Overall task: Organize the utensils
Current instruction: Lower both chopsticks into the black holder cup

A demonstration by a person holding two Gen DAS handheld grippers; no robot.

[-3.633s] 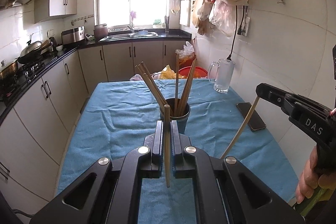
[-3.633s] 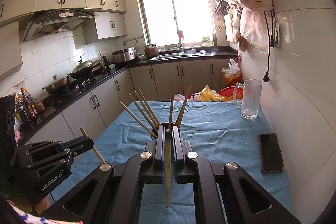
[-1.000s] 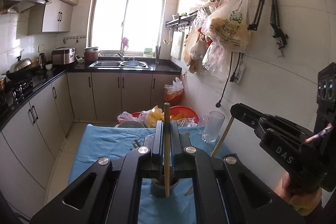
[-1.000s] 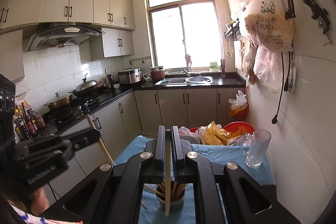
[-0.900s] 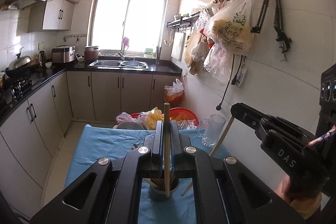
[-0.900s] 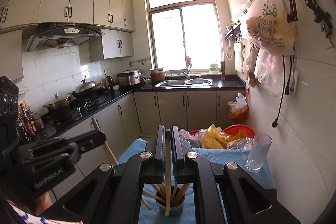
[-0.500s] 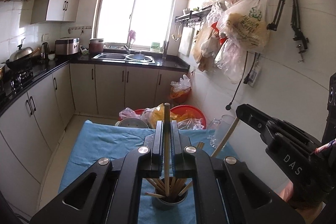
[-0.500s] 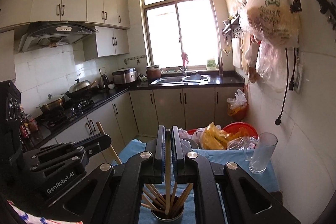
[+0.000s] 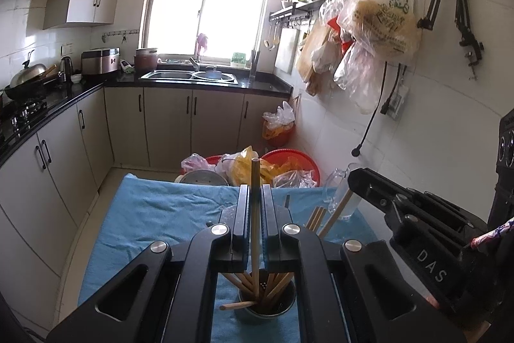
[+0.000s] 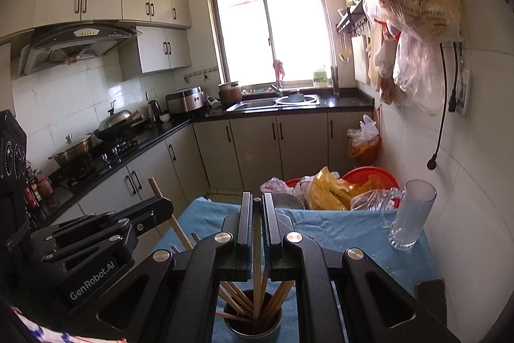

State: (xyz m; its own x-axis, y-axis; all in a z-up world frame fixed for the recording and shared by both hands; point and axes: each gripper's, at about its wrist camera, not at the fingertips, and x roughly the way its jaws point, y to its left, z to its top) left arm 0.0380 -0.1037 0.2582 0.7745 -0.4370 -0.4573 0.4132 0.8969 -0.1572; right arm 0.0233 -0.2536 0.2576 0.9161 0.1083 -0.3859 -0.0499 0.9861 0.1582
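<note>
A metal cup (image 9: 266,307) (image 10: 252,325) full of wooden chopsticks is seen standing on the blue cloth (image 9: 154,217) (image 10: 324,227) that covers the surface, directly below both grippers. In the left wrist view, a single chopstick (image 9: 254,214) is held upright between the closed jaws of the left gripper (image 9: 253,225), its lower end reaching down among the sticks in the cup and its top standing above the jaws. In the right wrist view, a second chopstick (image 10: 256,249) is clamped upright in the closed jaws of the right gripper (image 10: 256,227), its lower end likewise dipped into the cup. One stick (image 9: 236,305) is seen lying nearly flat across the cup's rim, while the others lean outward.

The right gripper (image 9: 414,224) is seen from the left wrist view at the right, its chopstick slanting down towards the cup; the left gripper (image 10: 96,243) is seen at the left of the right wrist view.

A glass mug (image 10: 408,214) is set on the cloth near the tiled wall, and a dark phone (image 10: 430,286) lies nearer the camera. Beyond the surface, red basins (image 10: 369,179) holding plastic bags are visible.
</note>
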